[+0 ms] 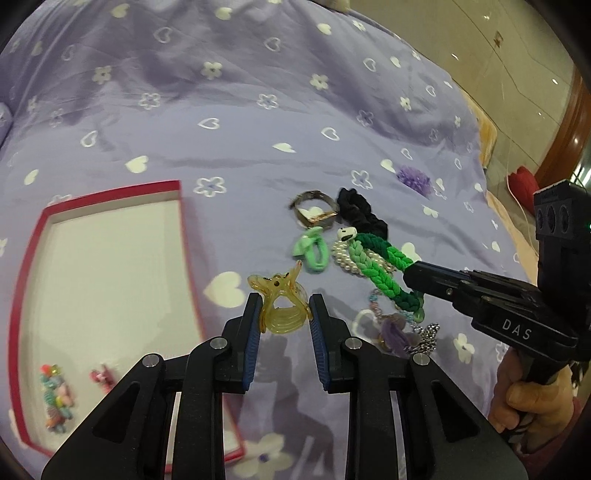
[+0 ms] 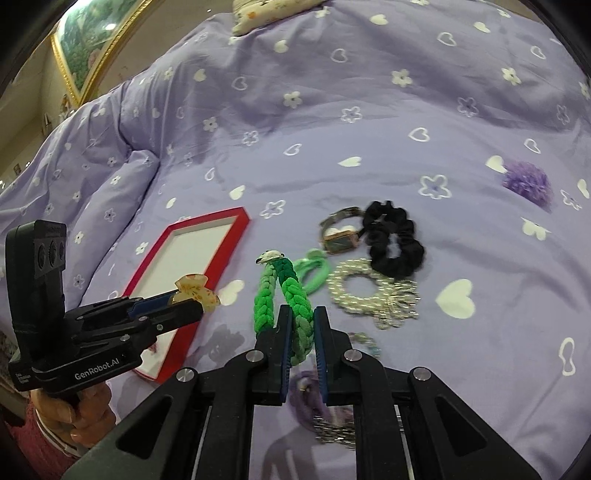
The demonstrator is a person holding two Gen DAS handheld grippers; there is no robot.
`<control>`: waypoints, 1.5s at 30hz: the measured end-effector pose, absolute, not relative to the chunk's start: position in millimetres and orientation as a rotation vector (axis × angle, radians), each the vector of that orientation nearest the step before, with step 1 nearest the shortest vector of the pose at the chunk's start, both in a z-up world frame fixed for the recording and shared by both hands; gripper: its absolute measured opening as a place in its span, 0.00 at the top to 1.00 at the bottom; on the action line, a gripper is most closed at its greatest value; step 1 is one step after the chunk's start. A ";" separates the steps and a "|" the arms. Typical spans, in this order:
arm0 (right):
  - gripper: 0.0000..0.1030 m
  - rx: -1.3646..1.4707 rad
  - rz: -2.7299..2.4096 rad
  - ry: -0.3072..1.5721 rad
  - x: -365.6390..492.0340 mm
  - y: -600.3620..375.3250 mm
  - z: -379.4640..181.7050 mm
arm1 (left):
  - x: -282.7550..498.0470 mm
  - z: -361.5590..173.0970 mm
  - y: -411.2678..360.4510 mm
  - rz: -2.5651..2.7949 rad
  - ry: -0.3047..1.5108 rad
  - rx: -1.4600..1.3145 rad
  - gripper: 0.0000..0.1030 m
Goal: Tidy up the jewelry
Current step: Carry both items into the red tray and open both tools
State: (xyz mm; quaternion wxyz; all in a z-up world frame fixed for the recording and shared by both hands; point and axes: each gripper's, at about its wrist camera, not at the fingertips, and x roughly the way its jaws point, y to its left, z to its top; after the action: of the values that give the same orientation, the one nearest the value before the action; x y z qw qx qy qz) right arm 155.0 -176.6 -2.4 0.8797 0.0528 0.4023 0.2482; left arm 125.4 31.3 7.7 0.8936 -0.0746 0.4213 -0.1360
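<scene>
Home bedroom; bed (image 2: pixel 369 122) under lilac heart-and-flower duvet (image 1: pixel 229 122); pillow (image 2: pixel 273 11) at the head; gilt-framed picture (image 2: pixel 88 48) on wall; tiled floor (image 1: pixel 491 48).

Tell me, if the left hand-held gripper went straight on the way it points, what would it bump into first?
Probably the small green hair tie, just beyond the yellow claw clip that the left hand-held gripper holds, and the watch after that. Depth is unclear: if it is raised enough, it might pass over them.

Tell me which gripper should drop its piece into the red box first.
Left. The left gripper, shut on the yellow claw clip, sits right beside the red box. The right gripper holds the green braided band farther away, over the jewelry pile.
</scene>
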 end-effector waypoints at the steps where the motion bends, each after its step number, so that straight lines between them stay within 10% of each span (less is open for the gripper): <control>1: 0.89 0.107 0.524 0.839 154.4 -172.1 -2.3 | 123.4 8.2 35.5 -0.275 0.871 -0.159 0.77; 45: 0.89 -0.053 0.785 1.004 165.1 27.2 -51.5 | 116.1 -40.1 202.9 0.049 0.917 -0.264 0.77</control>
State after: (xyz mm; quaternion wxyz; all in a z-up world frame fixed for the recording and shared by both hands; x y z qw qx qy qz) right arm 165.1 27.2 -51.5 0.8035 -0.0247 0.4686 0.3664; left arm 116.1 202.9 -40.1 0.8880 -0.1272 0.4413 0.0236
